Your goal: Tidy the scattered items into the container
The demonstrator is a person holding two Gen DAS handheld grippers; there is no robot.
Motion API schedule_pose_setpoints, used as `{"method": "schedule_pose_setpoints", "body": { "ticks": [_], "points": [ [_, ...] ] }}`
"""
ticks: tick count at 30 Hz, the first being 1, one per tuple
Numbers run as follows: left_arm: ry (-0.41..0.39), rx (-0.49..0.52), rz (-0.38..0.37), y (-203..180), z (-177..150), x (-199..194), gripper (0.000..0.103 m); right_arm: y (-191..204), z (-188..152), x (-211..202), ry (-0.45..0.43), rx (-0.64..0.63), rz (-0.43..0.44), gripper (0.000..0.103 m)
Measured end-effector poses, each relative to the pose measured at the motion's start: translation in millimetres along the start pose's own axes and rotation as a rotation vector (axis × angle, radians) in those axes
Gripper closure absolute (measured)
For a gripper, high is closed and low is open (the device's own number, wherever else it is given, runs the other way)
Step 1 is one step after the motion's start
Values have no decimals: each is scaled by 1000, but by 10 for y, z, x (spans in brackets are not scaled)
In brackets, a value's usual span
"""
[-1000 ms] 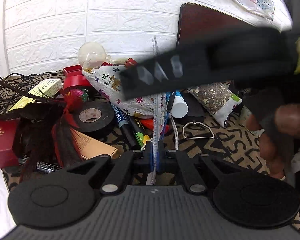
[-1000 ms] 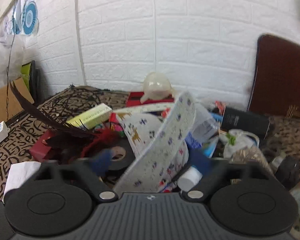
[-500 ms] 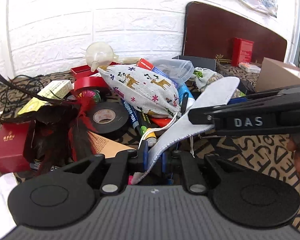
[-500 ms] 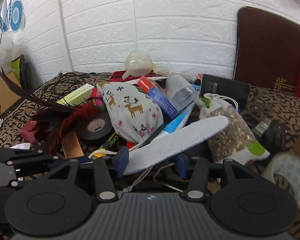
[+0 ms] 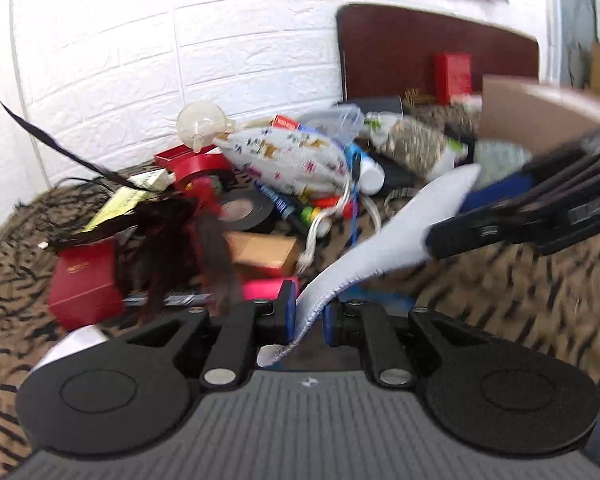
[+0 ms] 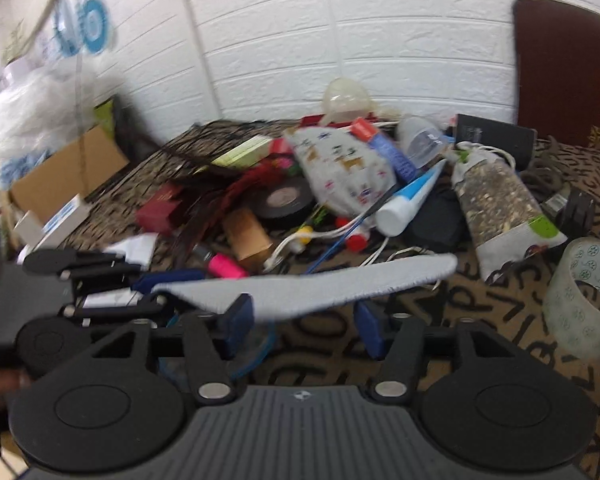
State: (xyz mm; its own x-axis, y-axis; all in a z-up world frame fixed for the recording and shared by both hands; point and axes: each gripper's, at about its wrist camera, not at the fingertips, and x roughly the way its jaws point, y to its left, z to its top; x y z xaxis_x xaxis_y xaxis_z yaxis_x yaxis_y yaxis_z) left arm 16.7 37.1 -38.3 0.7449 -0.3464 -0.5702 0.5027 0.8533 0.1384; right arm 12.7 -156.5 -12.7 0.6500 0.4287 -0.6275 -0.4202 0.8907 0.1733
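Right now the biggest thing under you is the patterned tablecloth (image 6: pixel 480 304), tan with black letter shapes that spell nothing readable. On it, the heap of clutter lies against the white brick wall (image 5: pixel 220 40), and I'll place everything from the reindeer-print drawstring pouch (image 5: pixel 288 164) at its middle.

Nearer you than the pouch, the grey shoe insole (image 5: pixel 380 240) hangs in the air, clear of the cloth. Your left gripper (image 5: pixel 308 316) has its blue pads clamped on one end of it. Your right gripper (image 6: pixel 304 320) has its fingers spread wide, with the insole crossing just above the gap and neither pad pressing it. Seen from the left camera, the right gripper (image 5: pixel 512 216) sits against the insole's far end, so it looks like a hand-over that leaves the left gripper carrying.

No container shows clearly; the cardboard box (image 6: pixel 64 172) far left of the pouch might be it, though I can't confirm.

Right of the pouch lies a seed-filled bag (image 6: pixel 500 200). In front of that, a clear tape roll (image 6: pixel 584 300) printed with small flower rings. Left of the pouch are the black tape roll (image 6: pixel 286 202) and a red gift box (image 5: pixel 86 280) with gold lettering too blurred to read. A white-and-blue tube (image 6: pixel 412 200) leans beside the pouch, its label unreadable.
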Motion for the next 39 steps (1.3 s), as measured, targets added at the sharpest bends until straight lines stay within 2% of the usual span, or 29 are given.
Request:
{"method": "schedule_pose_setpoints", "body": {
  "ticks": [4, 7, 10, 12, 14, 16, 17, 18, 19, 23, 30, 34, 39],
  "points": [
    [24, 13, -2, 83, -65, 35, 88, 30, -140, -82, -25, -102, -18, 29],
    [27, 34, -10, 66, -52, 67, 88, 45, -149, -96, -100, -206, -71, 11],
    [28, 60, -16, 46, -68, 81, 88, 126, -63, -6, -163, -390, -113, 11],
    [29, 61, -23, 59, -66, 84, 88, 163, 14, 87, -184, -499, -106, 12],
    [34, 56, -28, 86, -74, 84, 88, 178, 87, 252, -156, -599, -87, 18],
    [40, 47, -27, 105, -69, 96, 87, 173, 144, 453, -83, -666, -68, 23],
    [45, 39, -27, 116, -66, 106, 86, 164, 159, 532, -45, -681, -50, 50],
    [46, 29, -27, 127, -65, 109, 86, 140, 176, 597, -20, -669, -42, 75],
    [44, 16, -28, 137, -64, 105, 85, 104, 190, 649, 3, -629, -39, 86],
    [19, -20, -23, 135, -15, 60, 85, -29, 192, 603, 3, -446, -18, 86],
    [-81, -23, -55, 10, 328, -91, 85, -142, 155, 60, -117, -278, -64, 87],
    [-158, -1, -98, -212, 654, -159, 85, -288, 197, -380, -206, -221, -141, 87],
    [-253, 55, -198, -743, 1118, -129, 85, -677, 140, -1044, -299, -173, -300, 87]
  ]
}}
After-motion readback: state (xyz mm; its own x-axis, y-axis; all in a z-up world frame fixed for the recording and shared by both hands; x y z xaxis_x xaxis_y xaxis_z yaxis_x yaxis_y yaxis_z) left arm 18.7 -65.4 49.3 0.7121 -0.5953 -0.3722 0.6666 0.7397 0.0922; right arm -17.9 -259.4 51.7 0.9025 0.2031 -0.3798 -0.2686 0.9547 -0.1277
